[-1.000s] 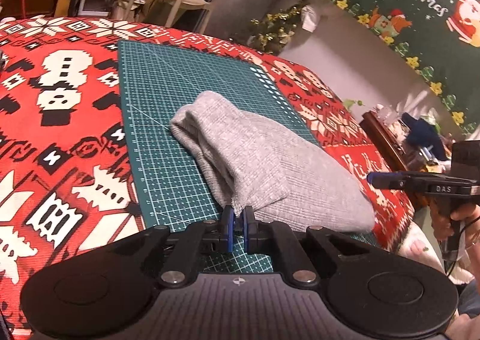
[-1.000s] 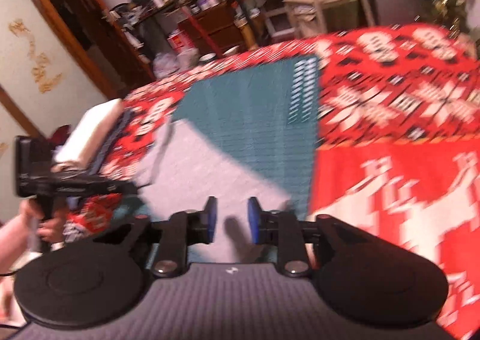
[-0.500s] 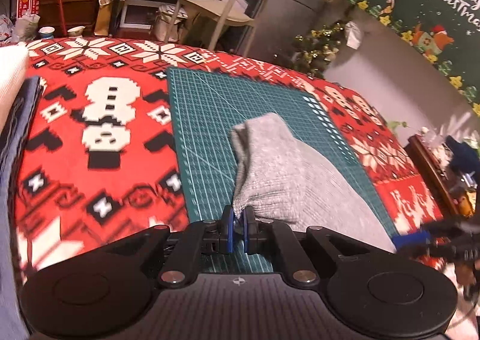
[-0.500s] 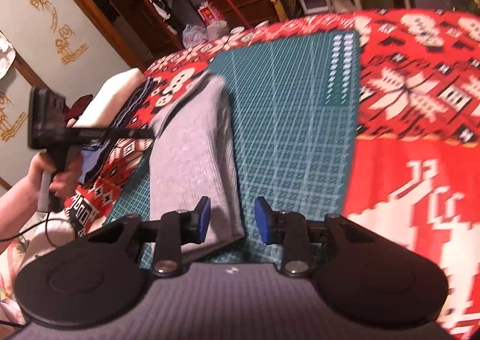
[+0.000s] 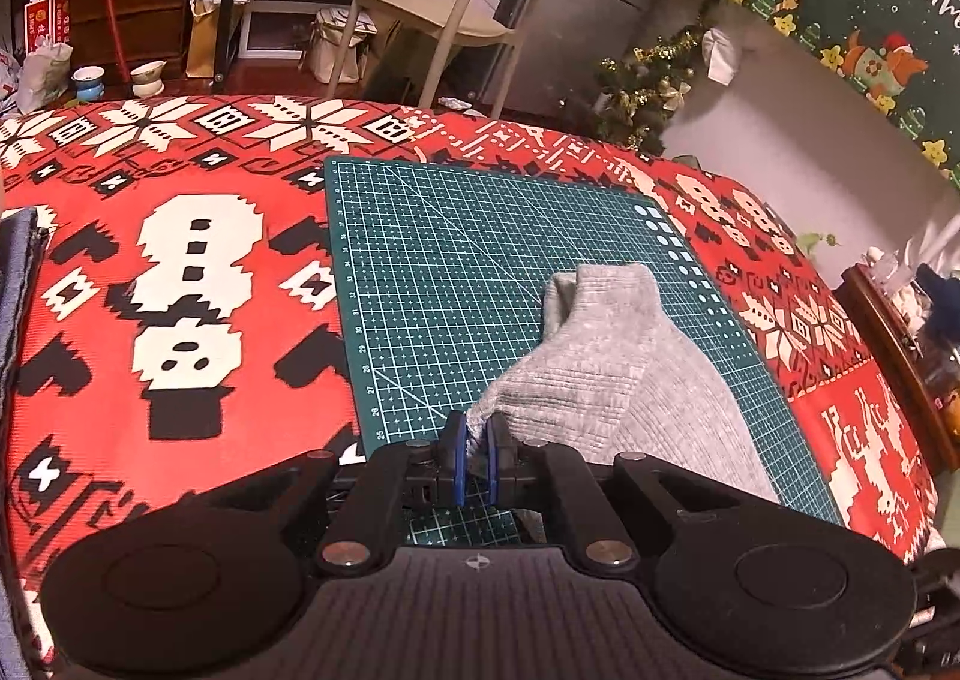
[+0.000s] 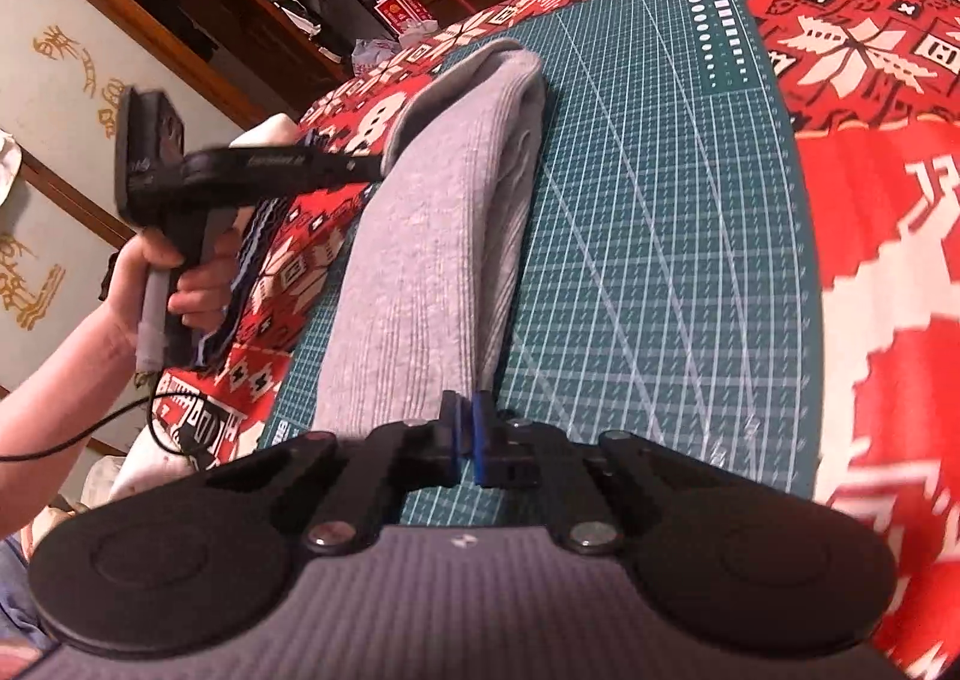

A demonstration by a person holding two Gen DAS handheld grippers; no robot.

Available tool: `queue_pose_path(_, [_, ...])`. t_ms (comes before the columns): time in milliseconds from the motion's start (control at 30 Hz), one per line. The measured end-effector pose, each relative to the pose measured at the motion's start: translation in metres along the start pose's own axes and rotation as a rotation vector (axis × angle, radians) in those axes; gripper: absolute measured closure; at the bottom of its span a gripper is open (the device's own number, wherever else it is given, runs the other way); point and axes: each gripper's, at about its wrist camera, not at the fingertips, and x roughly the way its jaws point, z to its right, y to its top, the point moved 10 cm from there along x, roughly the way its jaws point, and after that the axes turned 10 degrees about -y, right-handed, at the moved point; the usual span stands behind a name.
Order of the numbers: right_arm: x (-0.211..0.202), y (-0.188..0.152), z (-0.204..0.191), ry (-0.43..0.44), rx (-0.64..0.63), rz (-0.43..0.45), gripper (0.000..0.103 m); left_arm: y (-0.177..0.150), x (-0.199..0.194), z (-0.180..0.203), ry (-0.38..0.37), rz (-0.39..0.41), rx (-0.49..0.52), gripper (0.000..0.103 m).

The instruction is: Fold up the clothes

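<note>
Closest to me, the right gripper (image 6: 465, 428) has its fingers pressed together at the near corner of the grey ribbed knit garment (image 6: 432, 236). I cannot tell whether any fabric is caught between them. If they have met on air, or on a single thin layer, that corner will likely drop as soon as the hand lifts and the fold will come out lopsided.

Further along, the left gripper (image 5: 474, 440) has its fingers pinching a small bunched tip of the same garment, raised just off the green cutting mat (image 5: 456, 272). That is very little cloth to hold. A quick pull could slip it free, or lift only the top layer and open the fold already made.

The garment lies lengthwise on the mat, doubled over, with its far end humped and loose. If the two hands travel unevenly, I expect that hump to drag, roll or twist rather than lie flat.

The mat rests unfastened on the red snowman-patterned desk cloth (image 5: 192, 272), so a hard tug may shift it. The left hand (image 6: 180, 272) trails a cable (image 6: 90, 428) that could snag. Beyond it, the blue striped fabric (image 6: 258, 236) at the desk's edge sits close enough to be knocked.
</note>
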Motion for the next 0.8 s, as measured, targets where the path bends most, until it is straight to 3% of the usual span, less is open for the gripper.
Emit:
queue_pose_path(100, [0.000,-0.006,0.000,-0.016,-0.011,0.003,0.100,-0.001,-0.003,0.004,0.001,0.003,-0.003,0.094])
queue_pose_path(167, [-0.004,-0.005,0.003,-0.018,-0.005,0.010,0.092,-0.004,-0.008,0.006,0.005,0.007,-0.009,0.086])
queue_pose_path(233, [-0.008,0.000,0.006,-0.020,0.006,0.030,0.092,-0.008,-0.016,0.010,-0.005,0.017,-0.015,0.072])
queue_pose_path(267, [-0.011,0.006,0.007,-0.021,0.009,0.047,0.092,-0.010,-0.021,0.012,-0.013,0.025,-0.017,0.071])
queue_pose_path(433, [-0.019,0.042,-0.003,-0.032,-0.028,0.151,0.092,-0.018,-0.052,0.026,-0.042,0.085,-0.022,0.074])
queue_pose_path(533, [-0.011,0.065,-0.022,-0.018,-0.080,0.200,0.093,-0.019,-0.063,0.051,-0.133,0.128,-0.019,0.081])
queue_pose_path(633, [0.009,0.086,-0.040,-0.014,-0.128,0.221,0.096,-0.025,-0.050,0.079,-0.193,0.107,0.008,0.087])
queue_pose_path(800, [0.039,0.083,-0.037,-0.079,-0.162,0.192,0.097,-0.049,-0.016,0.095,-0.185,0.034,0.035,0.090])
